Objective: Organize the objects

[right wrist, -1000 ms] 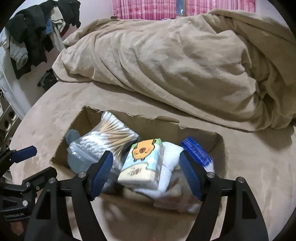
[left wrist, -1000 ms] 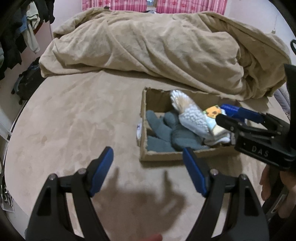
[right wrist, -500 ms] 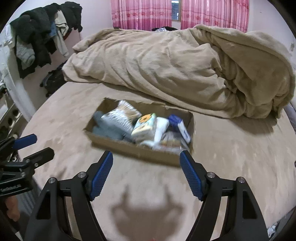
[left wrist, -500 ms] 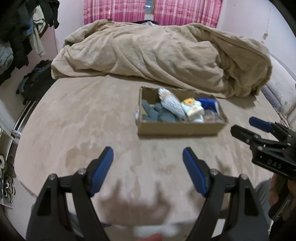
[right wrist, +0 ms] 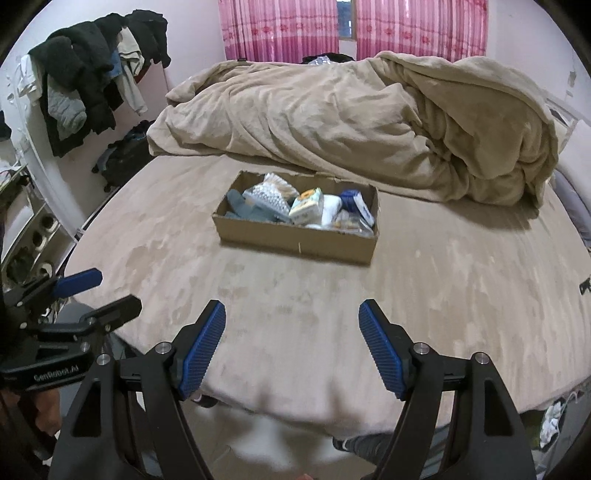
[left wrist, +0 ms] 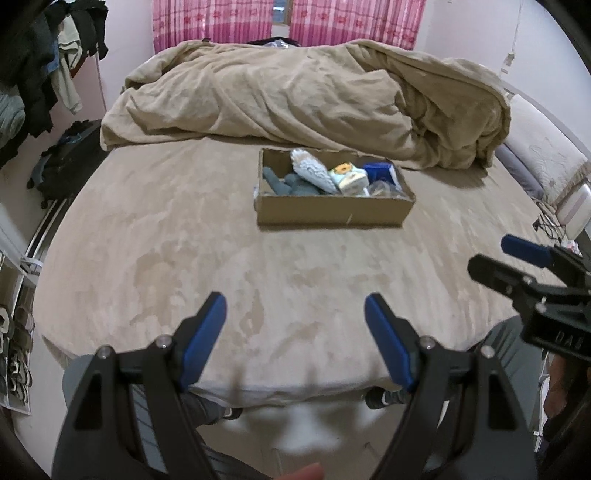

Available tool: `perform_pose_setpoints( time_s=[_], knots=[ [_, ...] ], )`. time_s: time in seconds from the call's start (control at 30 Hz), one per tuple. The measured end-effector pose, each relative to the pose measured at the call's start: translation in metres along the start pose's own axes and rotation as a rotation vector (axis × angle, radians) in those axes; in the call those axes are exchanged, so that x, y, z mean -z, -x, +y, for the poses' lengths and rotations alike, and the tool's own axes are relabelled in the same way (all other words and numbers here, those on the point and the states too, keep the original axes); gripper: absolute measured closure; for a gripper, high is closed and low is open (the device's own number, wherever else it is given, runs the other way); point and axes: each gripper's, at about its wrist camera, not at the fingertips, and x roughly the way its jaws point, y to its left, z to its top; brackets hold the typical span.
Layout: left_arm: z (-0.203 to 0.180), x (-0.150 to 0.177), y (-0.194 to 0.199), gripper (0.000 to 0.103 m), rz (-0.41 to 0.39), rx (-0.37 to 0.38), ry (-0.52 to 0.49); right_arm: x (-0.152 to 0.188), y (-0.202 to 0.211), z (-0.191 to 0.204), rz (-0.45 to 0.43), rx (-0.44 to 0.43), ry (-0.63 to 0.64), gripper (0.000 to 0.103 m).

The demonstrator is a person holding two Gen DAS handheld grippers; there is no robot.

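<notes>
A low cardboard box (left wrist: 332, 212) (right wrist: 295, 240) sits on the bed's middle. It holds grey socks (left wrist: 291, 184) (right wrist: 243, 210), a bag of cotton swabs (left wrist: 314, 171) (right wrist: 273, 194), a tissue pack with an orange face (left wrist: 349, 177) (right wrist: 306, 205) and a blue packet (left wrist: 380, 170) (right wrist: 356, 201). My left gripper (left wrist: 295, 341) is open and empty, near the bed's front edge, far from the box. My right gripper (right wrist: 291, 347) is open and empty too. It also shows at the right in the left wrist view (left wrist: 517, 258).
A crumpled beige duvet (left wrist: 306, 107) (right wrist: 369, 122) lies behind the box. Clothes (right wrist: 92, 74) hang at the left wall above a dark bag (right wrist: 122, 155). Pillows (left wrist: 543, 166) lie at the right. Pink curtains (right wrist: 351, 27) are at the back.
Both grippers have pulled back and up from the box to the bed's front edge. The box now looks small and far. The tissue pack stays in the box.
</notes>
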Motion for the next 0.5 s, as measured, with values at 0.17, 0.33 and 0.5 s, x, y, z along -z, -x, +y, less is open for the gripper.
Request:
perform_pose_setpoints(
  time_s=[0.17, 0.33, 0.5],
  knots=[
    [-0.004, -0.002, 0.005, 0.024, -0.012, 0.004, -0.007, 0.006, 0.001, -0.004, 0.003, 0.009, -0.02, 0.025],
    [-0.008, -0.002, 0.005, 0.024, -0.011, 0.006, -0.01, 0.008, -0.001, -0.011, 0.005, 0.02, -0.038, 0.025],
    [-0.008, -0.003, 0.004, 0.024, -0.01, -0.002, -0.009, 0.01, -0.005, -0.017, 0.008, 0.026, -0.05, 0.025]
  ],
)
